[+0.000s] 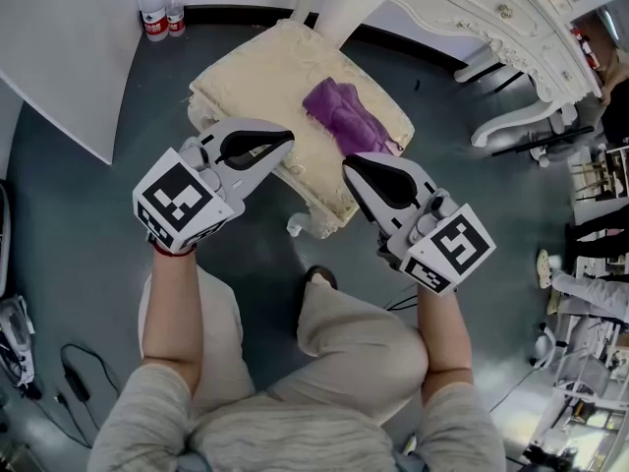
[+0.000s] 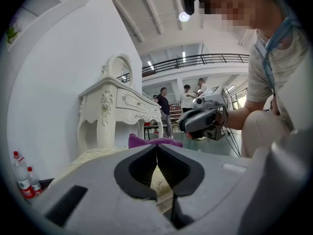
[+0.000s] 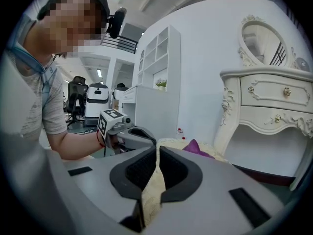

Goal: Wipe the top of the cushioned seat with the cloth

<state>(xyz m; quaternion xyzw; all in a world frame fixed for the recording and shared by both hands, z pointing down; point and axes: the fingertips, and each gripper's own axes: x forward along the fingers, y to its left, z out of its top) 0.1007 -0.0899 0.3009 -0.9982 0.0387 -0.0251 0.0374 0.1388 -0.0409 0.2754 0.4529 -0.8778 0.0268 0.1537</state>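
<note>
**Head view:** A seated person (image 1: 295, 411) is holding both claws over the near edge of the cushioned seat (image 1: 246, 77). The left claw (image 1: 287, 138) and the right claw (image 1: 347, 163) are each pinched together and carrying nothing. The purple cloth (image 1: 349, 116) is lying crumpled on the seat's top, just beyond the right claw's tips and ahead-right of the left claw, touching neither. The scene is fitting two readings: a cloth waiting to be picked up for wiping, or one set down once the wiping is over. No stain or streak is showing on the cream fabric to settle it. Two water bottles (image 1: 157, 10) are standing on the floor (image 1: 79, 214) well beyond the left claw, their red labels too small to read. The marker cubes (image 1: 182, 203) are carrying only black-and-white squares, no words.

**Left gripper view:** The jaws are meeting at their tips, with only the seat showing below them. The cloth is peeking up straight ahead, and the right claw is hovering beyond it to the right.

**Right gripper view:** The jaws are standing all but shut, with a hairline slit and nothing in it. The cloth is lying ahead and slightly right, before a white carved desk (image 3: 274, 97). No brand is showing legibly.
</note>
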